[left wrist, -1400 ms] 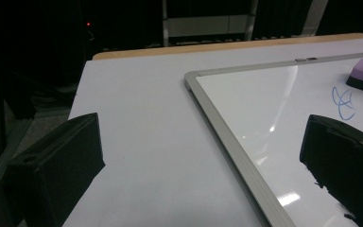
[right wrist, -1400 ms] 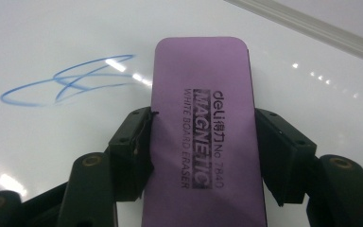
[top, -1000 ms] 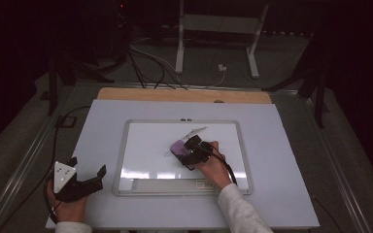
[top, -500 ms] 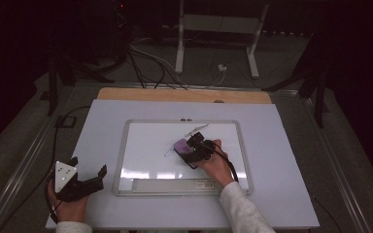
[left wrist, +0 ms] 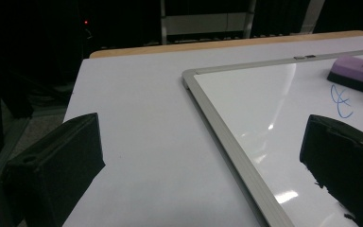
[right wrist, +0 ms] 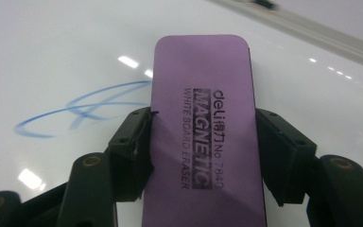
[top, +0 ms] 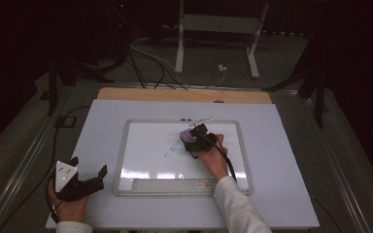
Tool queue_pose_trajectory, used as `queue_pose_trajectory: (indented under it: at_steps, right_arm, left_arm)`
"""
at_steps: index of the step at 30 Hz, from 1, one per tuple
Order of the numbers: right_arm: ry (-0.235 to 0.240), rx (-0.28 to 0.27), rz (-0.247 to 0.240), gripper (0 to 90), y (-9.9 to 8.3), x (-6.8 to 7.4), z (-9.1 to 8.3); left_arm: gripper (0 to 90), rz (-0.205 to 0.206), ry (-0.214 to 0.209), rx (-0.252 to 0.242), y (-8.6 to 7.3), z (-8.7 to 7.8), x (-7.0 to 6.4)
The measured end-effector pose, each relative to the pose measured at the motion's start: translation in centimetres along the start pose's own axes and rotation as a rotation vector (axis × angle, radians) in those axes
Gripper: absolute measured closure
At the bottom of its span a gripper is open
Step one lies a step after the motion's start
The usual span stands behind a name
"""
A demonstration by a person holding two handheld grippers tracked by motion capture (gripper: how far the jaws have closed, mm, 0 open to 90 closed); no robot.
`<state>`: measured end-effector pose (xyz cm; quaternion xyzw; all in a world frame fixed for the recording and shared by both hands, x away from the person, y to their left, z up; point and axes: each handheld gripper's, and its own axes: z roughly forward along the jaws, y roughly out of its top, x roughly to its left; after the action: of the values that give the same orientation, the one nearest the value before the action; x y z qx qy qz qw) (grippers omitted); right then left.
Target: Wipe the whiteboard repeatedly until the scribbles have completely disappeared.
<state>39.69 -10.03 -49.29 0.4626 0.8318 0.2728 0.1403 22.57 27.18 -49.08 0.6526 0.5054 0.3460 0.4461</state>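
The right gripper clamps a purple rectangular eraser printed "deli MAGNETIC WHITE BOARD ERASER No 7840", resting on the silver-framed whiteboard. Blue scribbled marker lines lie at the eraser's 9 o'clock. The left gripper rests wide open, empty, on the white table.

Eraser lower end cut off by frame edge, whiteboard right part cropped
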Motion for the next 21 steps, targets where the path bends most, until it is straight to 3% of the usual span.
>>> queue_pose_trajectory:
  at_steps: [3, 5, 6, 8, 9, 11, 12, 13, 18, 21]
  right_arm:
    - [0.062, 0.032, -0.094, 41.4, 0.3, 1.2, -0.1]
    - [0.064, 0.053, -0.124, 41.5, 0.6, 1.3, -0.1]
    - [0.063, 0.054, -0.118, 41.5, 0.7, 1.2, 0.0]
    - [-0.007, 0.042, -0.078, 41.5, 0.9, 0.8, 0.1]
    - [-0.047, 0.032, -0.037, 41.5, 1.0, 0.4, 0.3]
    - [-0.052, 0.024, 0.029, 41.4, 1.0, 0.1, 0.5]
    - [-0.060, 0.024, 0.036, 41.4, 1.1, 0.2, 0.6]
    - [-0.074, 0.024, 0.013, 41.4, 1.1, 0.6, 0.5]
    - [0.081, 0.056, -0.107, 41.4, 1.2, 2.1, 0.5]
    - [0.094, 0.053, -0.098, 41.5, 1.3, 1.9, 0.5]
  left_arm:
    - [1.0, -0.002, 0.000, -0.001, 0.0, -0.1, 0.0]
    - [1.0, -0.002, 0.001, -0.001, 0.0, -0.1, 0.1]
    - [1.0, -0.002, 0.002, -0.003, 0.0, -0.2, 0.1]
    - [1.0, -0.006, 0.004, -0.007, 0.0, -0.2, 0.1]
    - [1.0, -0.007, 0.004, -0.007, 0.0, -0.2, 0.2]
    - [1.0, -0.005, 0.002, -0.004, 0.0, -0.1, 0.2]
    - [1.0, -0.005, 0.001, -0.003, 0.0, -0.1, 0.1]
    - [1.0, -0.002, -0.001, -0.001, 0.0, 0.0, 0.1]
    - [1.0, -0.001, -0.001, -0.004, 0.0, -0.1, 0.1]
    - [1.0, -0.003, 0.001, -0.004, 0.0, -0.2, 0.1]
